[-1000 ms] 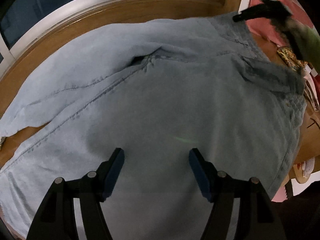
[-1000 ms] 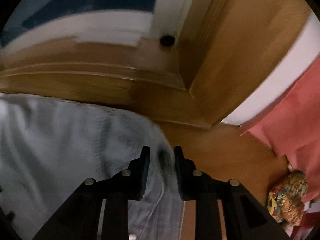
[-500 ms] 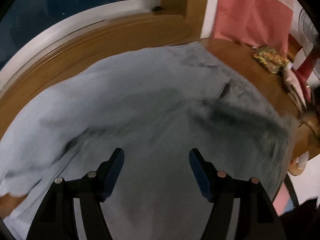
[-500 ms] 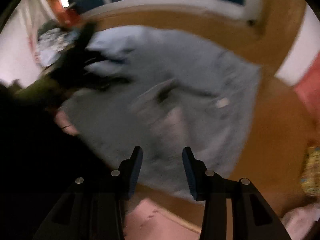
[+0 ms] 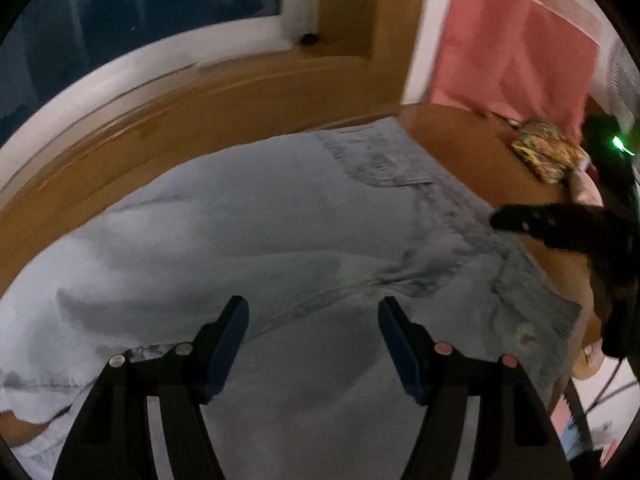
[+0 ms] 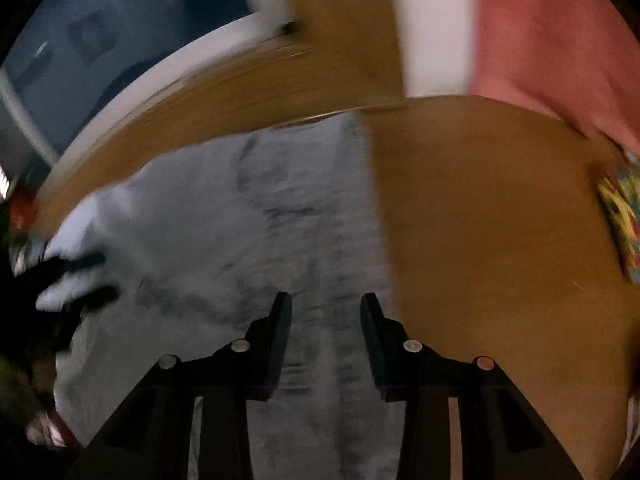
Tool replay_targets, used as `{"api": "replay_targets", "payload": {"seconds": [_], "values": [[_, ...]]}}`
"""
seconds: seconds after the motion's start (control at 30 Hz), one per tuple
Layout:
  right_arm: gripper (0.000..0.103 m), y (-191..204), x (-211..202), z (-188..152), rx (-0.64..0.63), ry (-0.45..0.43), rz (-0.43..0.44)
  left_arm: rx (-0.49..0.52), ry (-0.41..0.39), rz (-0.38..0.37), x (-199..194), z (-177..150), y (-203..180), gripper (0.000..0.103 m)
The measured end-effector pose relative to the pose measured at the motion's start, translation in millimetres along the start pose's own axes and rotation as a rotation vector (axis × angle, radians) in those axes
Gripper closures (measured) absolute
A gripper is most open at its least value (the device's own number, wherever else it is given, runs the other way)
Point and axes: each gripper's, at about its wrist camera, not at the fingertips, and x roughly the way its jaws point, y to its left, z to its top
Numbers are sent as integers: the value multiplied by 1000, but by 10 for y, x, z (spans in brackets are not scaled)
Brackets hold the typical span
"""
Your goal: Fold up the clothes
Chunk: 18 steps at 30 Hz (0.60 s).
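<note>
A light blue denim shirt (image 5: 280, 232) lies spread over the wooden table (image 5: 460, 148), wrinkled across its middle. My left gripper (image 5: 314, 320) hovers open above the near part of the shirt with nothing between its fingers. In the left wrist view the right gripper (image 5: 520, 220) comes in dark from the right, over the shirt's right edge. In the right wrist view my right gripper (image 6: 326, 316) is open above the shirt (image 6: 248, 232), near its right edge, and holds nothing. The left gripper (image 6: 76, 280) shows there as a dark blurred shape at the left.
A window with a white frame (image 5: 160, 52) and a wooden sill (image 5: 224, 96) runs behind the table. Pink cloth (image 5: 516, 40) hangs at the back right. A colourful patterned pouch (image 5: 548, 152) lies on bare wood (image 6: 480, 220) right of the shirt.
My right gripper let go of the shirt's edge, opened and swung back over the shirt. The left gripper stayed open and tilted up toward the window; the shirt now lies flatter.
</note>
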Motion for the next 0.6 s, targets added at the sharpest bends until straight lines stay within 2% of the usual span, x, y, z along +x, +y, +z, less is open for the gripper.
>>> {"api": "replay_targets", "payload": {"seconds": [0.07, 0.17, 0.23, 0.33, 0.47, 0.6], "values": [[66, 57, -124, -34, -8, -40, 43, 28, 7, -1, 57, 10, -83, 38], [66, 341, -202, -174, -113, -56, 95, 51, 39, 16, 254, 39, -187, 38], [66, 496, -91, -303, -182, -34, 57, 66, 61, 28, 385, 59, -257, 36], [66, 538, 59, -542, -213, 25, -46, 56, 63, 17, 473, 71, -293, 35], [72, 481, -9, -729, -251, 1, -133, 53, 64, -8, 508, 65, -357, 35], [72, 482, 3, -743, -251, 14, -165, 41, 81, -22, 455, 38, -407, 37]]}}
